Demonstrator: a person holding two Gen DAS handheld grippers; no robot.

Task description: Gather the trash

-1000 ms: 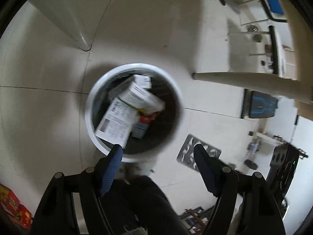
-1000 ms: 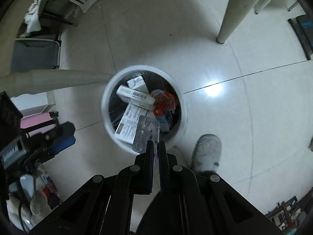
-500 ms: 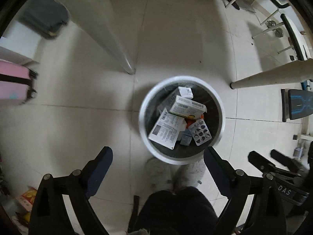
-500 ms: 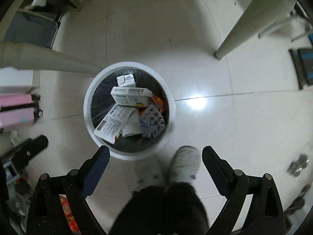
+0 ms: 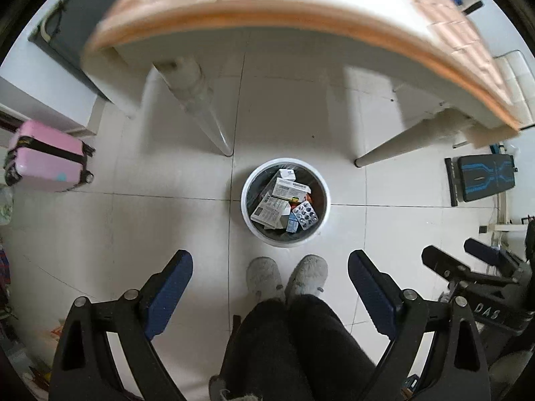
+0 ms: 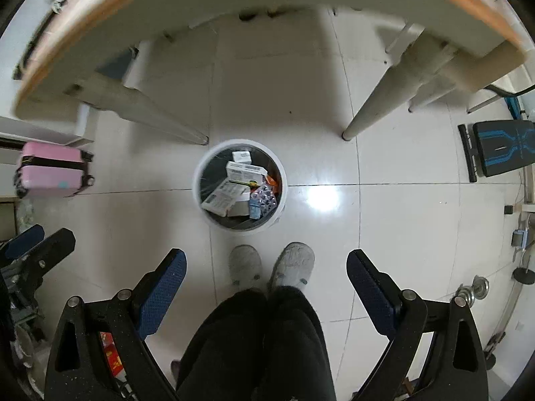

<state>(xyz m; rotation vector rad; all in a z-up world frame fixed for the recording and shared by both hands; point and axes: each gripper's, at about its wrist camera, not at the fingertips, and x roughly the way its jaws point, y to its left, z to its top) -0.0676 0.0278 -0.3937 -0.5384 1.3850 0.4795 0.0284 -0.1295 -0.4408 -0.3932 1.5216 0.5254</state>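
A white round trash bin (image 5: pixel 246 207) stands on the tiled floor below me; it also shows in the right wrist view (image 6: pixel 198 197). It holds white medicine boxes (image 5: pixel 290 189) (image 6: pixel 245 171) and a silver blister pack (image 5: pixel 305 215) (image 6: pixel 264 198). My left gripper (image 5: pixel 270 284) is open and empty, high above the bin. My right gripper (image 6: pixel 266 277) is open and empty, also high above the bin. The right gripper shows at the right of the left wrist view (image 5: pixel 468 274).
A table's edge (image 5: pixel 301 23) and legs (image 5: pixel 207 117) (image 6: pixel 371 107) stand beyond the bin. A pink suitcase (image 5: pixel 46 155) lies at the left, a black-and-blue bench (image 5: pixel 485 182) at the right. The person's slippers (image 5: pixel 287 275) and dark trousers are under the grippers.
My right gripper opened and let the blister pack go; it now lies in the bin. Both grippers rose well away from the bin, and the table edge came into view.
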